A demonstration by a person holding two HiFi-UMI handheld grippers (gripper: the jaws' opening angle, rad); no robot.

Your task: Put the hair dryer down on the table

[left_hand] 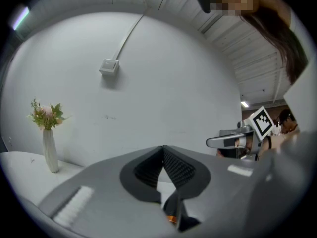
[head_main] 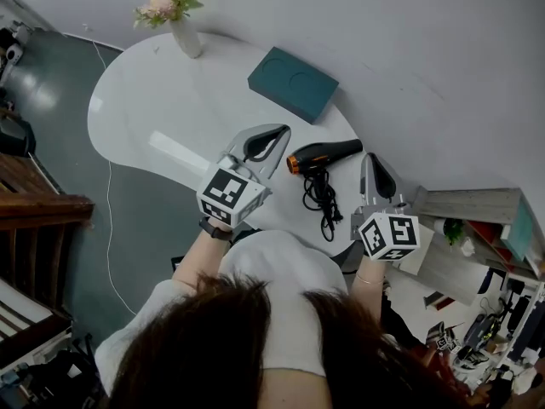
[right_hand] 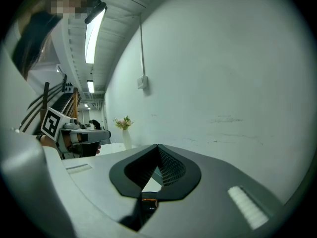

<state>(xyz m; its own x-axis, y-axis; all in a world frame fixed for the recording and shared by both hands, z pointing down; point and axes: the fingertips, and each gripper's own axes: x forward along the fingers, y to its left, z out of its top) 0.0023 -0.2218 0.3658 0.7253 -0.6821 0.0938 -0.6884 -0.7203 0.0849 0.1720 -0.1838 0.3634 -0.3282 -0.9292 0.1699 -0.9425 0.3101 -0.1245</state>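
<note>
- Left gripper (left_hand: 162, 149): fingers are closed tip to tip, with nothing pinched between them. Its own view just looks past the tips at the white wall (left_hand: 163, 78).
- Right gripper (right_hand: 157, 147): same deal, fingers pressed together and empty.
- The hair dryer (head_main: 324, 155) is lying flat on the white table (head_main: 162, 100), and neither gripper is touching it. It's black with an orange ring on the nozzle end.
- From the head view it sits between the two sets of fingertips. It's just off to the right of the left gripper's tips (head_main: 278, 133) and just left of the right gripper's tips (head_main: 372, 158).
- Its cord (head_main: 321, 198) is bunched up loosely on the table. It runs back toward the person through the gap between the two grippers.
- Out past the left fingertips, well apart from them, there's a teal box (head_main: 294, 83) lying flat.
- Way off to the left of both sets of fingers, at the far edge of the table, a white vase (head_main: 187, 37) with flowers stands upright.
- Each gripper view catches the other gripper off to the side, hovering level with it.
</note>
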